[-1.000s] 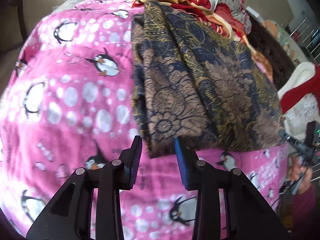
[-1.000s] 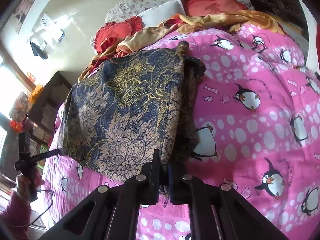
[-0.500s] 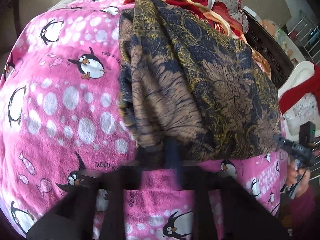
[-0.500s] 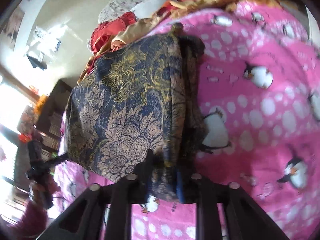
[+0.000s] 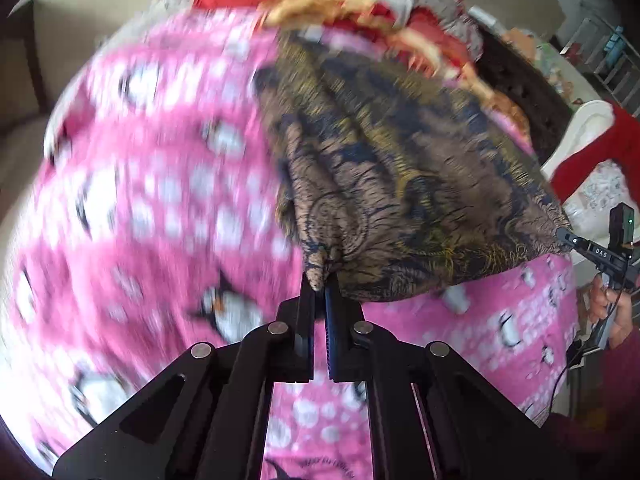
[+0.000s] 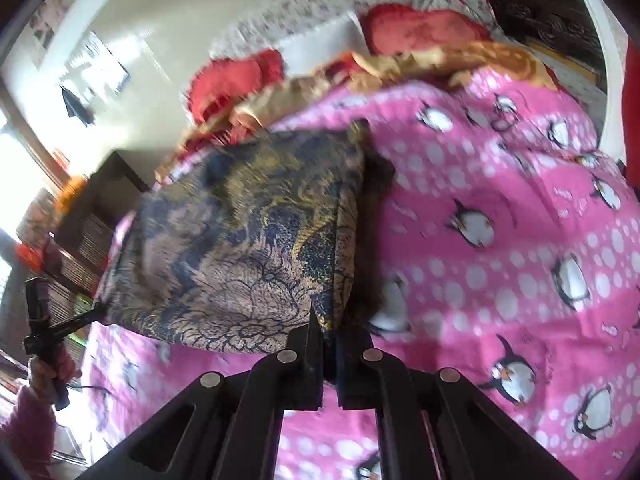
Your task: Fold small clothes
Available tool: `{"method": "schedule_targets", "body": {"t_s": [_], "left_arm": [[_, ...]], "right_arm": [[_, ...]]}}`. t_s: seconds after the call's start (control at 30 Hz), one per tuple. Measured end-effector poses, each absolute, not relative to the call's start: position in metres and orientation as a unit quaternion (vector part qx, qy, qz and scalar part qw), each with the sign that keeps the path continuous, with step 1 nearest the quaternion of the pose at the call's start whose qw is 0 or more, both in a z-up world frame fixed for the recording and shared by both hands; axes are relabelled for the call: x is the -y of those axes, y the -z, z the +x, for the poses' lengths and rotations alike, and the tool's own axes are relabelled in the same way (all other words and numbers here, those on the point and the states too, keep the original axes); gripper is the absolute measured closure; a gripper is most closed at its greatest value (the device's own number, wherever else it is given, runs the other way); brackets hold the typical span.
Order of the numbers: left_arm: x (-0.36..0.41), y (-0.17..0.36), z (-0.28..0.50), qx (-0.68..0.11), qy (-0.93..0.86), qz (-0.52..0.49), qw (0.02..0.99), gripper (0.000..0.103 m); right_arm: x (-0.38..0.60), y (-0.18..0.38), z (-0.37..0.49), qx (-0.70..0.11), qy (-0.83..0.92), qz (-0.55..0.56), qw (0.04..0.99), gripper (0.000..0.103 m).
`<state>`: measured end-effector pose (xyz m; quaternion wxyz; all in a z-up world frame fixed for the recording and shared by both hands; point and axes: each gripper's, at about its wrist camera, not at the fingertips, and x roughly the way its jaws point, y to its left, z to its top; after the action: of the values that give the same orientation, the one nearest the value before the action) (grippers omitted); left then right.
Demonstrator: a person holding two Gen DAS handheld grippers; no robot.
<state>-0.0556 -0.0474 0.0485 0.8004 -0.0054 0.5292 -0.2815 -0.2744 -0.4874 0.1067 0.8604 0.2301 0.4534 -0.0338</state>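
Left tool [image 5: 320,284] pinching near corner of cloth [image 5: 400,168]; right tool [image 6: 326,330] pinching other corner. Cloth on bed [image 6: 520,220], near edge raised; I hold both corners for even fold.

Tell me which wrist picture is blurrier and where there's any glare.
Left wrist view: heavy motion smear across the pink penguin blanket, while the left gripper and the patterned cloth it pinches stay fairly sharp. Right wrist view: milder blur, mostly on the cloth's far edge; the window area at left is blown out white.
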Motion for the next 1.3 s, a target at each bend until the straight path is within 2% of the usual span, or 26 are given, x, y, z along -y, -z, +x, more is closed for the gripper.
{"method": "schedule_targets", "body": {"t_s": [0.13,0.2,0.23,0.27,0.43,0.47,0.53,0.6,0.77,0.93,1.13,1.3], "left_arm": [[0.038,-0.028,-0.059,-0.543,0.269,-0.026,0.795,0.100],[0.033,-0.036,-0.059,-0.539,0.272,-0.032,0.797,0.100],[0.031,-0.042,-0.058,-0.538,0.266,-0.029,0.799,0.100],[0.030,-0.047,-0.057,-0.537,0.259,-0.024,0.802,0.100],[0.031,-0.076,-0.054,-0.503,0.252,-0.030,0.826,0.100],[0.038,-0.078,-0.054,-0.500,0.256,-0.031,0.827,0.097],[0.050,-0.077,-0.051,-0.497,0.258,-0.025,0.828,0.074],[0.065,-0.071,-0.049,-0.494,0.255,-0.018,0.831,0.060],[0.091,-0.042,-0.038,-0.518,0.214,0.025,0.828,0.058],[0.093,-0.030,-0.024,-0.526,0.194,0.011,0.828,0.056],[0.101,-0.031,-0.019,-0.523,0.183,0.029,0.832,0.056],[0.108,-0.031,-0.017,-0.522,0.181,0.029,0.833,0.056]], "right_arm": [[0.490,-0.066,-0.276,-0.501,0.042,0.243,0.829,0.099],[0.500,-0.065,-0.281,-0.493,0.056,0.259,0.829,0.089],[0.505,-0.071,-0.283,-0.486,0.072,0.260,0.831,0.073],[0.509,-0.077,-0.285,-0.479,0.091,0.255,0.835,0.069],[0.514,-0.121,-0.270,-0.422,0.064,0.271,0.863,0.068],[0.508,-0.126,-0.259,-0.418,0.048,0.268,0.866,0.068],[0.486,-0.131,-0.226,-0.422,0.017,0.239,0.874,0.068],[0.459,-0.131,-0.197,-0.422,-0.007,0.212,0.882,0.068],[0.381,-0.115,-0.108,-0.433,-0.064,0.137,0.889,0.068],[0.347,-0.090,-0.036,-0.444,-0.044,0.061,0.893,0.068],[0.353,-0.085,0.004,-0.443,-0.010,0.068,0.894,0.068],[0.351,-0.110,-0.014,-0.433,-0.011,0.083,0.898,0.066]]}}
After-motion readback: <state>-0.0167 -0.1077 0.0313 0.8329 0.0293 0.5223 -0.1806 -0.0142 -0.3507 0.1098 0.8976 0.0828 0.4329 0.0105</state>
